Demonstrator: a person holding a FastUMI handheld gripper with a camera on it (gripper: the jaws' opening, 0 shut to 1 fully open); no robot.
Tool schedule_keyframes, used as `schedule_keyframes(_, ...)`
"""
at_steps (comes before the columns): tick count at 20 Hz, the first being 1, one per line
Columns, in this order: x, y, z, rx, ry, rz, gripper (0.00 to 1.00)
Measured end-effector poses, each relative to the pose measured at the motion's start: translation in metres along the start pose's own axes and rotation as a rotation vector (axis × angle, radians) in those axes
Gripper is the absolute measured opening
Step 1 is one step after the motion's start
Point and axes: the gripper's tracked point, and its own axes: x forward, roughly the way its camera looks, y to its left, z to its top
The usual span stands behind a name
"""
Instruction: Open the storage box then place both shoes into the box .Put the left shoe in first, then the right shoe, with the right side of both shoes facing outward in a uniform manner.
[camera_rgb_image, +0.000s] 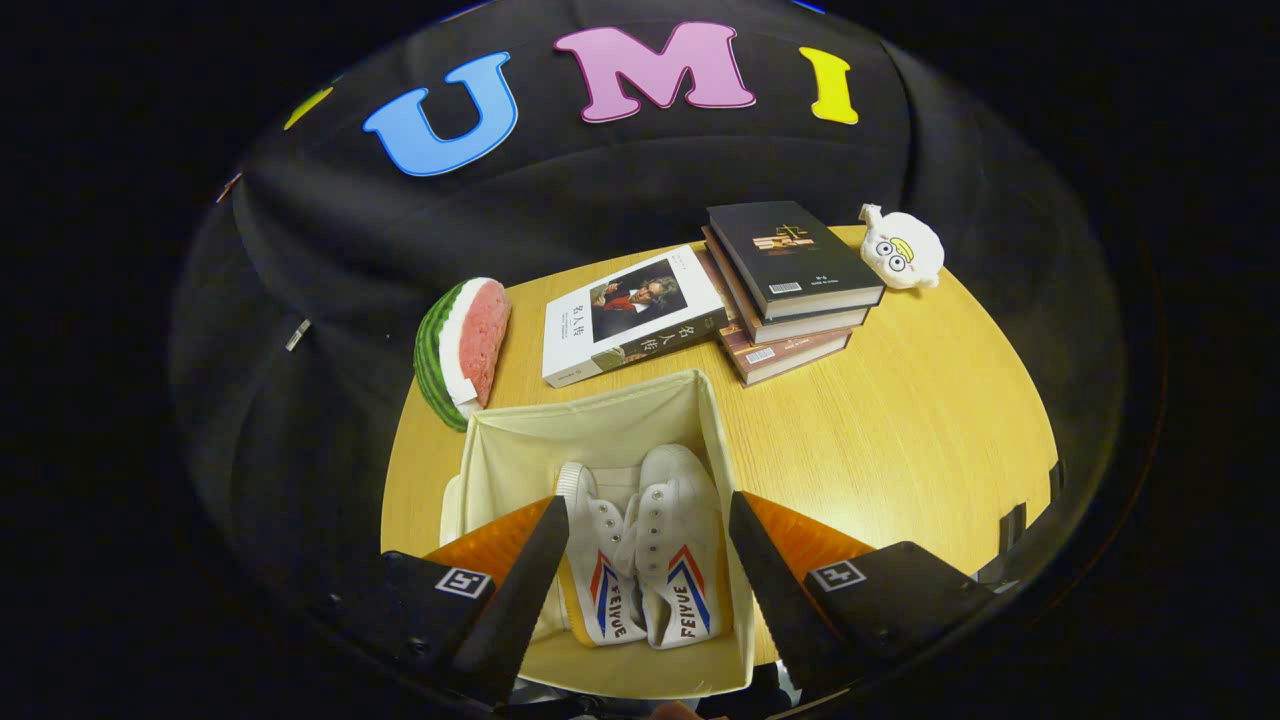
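The two white high-top canvas shoes stand side by side inside the open cream fabric storage box (600, 410), toes pointing away toward the box's far wall and the striped red-and-blue sides showing toward the camera. The left-hand shoe (598, 560) and the right-hand shoe (680, 550) touch along their inner edges and sit low in the box, directly between the two fingers of the claw (648, 520). The claw hangs above the box with its fingers spread wide and gripping nothing: one dark finger (530, 570) crosses the box's near-left wall just beside the left-hand shoe, and the other finger (765, 570) lies over the box's right wall, just beside the right-hand shoe. The box stands on a round yellow wooden table (900, 420). Beyond the box, a white-covered book (630, 315) lies flat just past its far wall. Next to that book is a stack of dark books (790, 290), the white book's corner leaning against it. A watermelon-slice toy (462, 350) sits near the box's far-left corner, and a small white plush toy (902, 250) lies just beyond the book stack.
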Motion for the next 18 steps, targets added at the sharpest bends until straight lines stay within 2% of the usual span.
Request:
schedule_keyframes(4, -0.008, -0.011, 0.013, 0.006, -0.022, 0.024, 0.99)
schedule_keyframes(9, -0.028, -0.045, 0.052, 0.021, -0.102, 0.033, 0.99)
schedule_keyframes(14, -0.047, -0.097, 0.083, 0.026, -0.174, 0.02, 0.99)
schedule_keyframes(18, -0.066, -0.145, 0.106, 0.001, -0.261, -0.028, 0.99)
